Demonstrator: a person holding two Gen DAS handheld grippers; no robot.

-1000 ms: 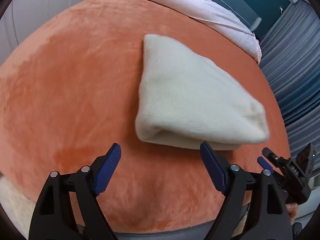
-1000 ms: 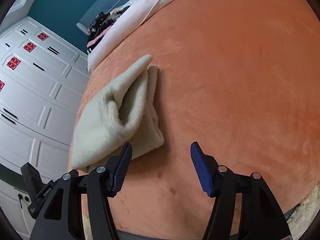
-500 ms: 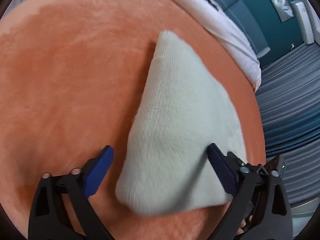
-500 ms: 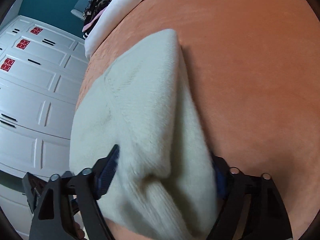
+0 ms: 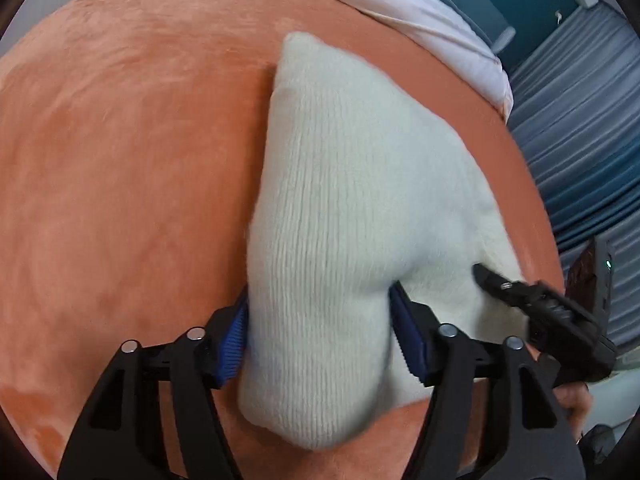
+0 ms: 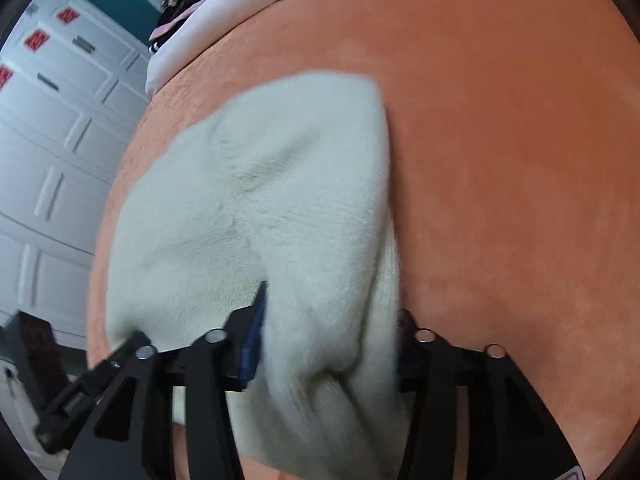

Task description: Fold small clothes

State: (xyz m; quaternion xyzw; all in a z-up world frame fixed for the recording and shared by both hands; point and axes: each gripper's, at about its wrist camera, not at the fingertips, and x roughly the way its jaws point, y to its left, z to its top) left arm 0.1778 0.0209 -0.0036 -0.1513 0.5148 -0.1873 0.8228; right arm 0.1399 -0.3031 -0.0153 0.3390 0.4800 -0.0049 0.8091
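Note:
A folded cream knit garment (image 5: 344,184) lies on an orange plush surface (image 5: 120,160). My left gripper (image 5: 320,340) is shut on the garment's near left corner, blue pads pressing both sides. My right gripper (image 6: 328,344) is shut on the near right end of the same garment (image 6: 256,200); its right pad is hidden by cloth. The right gripper also shows at the right in the left wrist view (image 5: 536,304), and the left gripper shows at lower left in the right wrist view (image 6: 96,384).
A white and pink bedcover (image 5: 420,8) lies along the far edge of the orange surface (image 6: 520,160). White panelled wardrobe doors (image 6: 52,140) stand to the left. Blue-grey curtains (image 5: 580,140) hang to the right.
Both grippers moved forward onto the garment's near edge and closed on it. One second ago both were open and short of the cloth.

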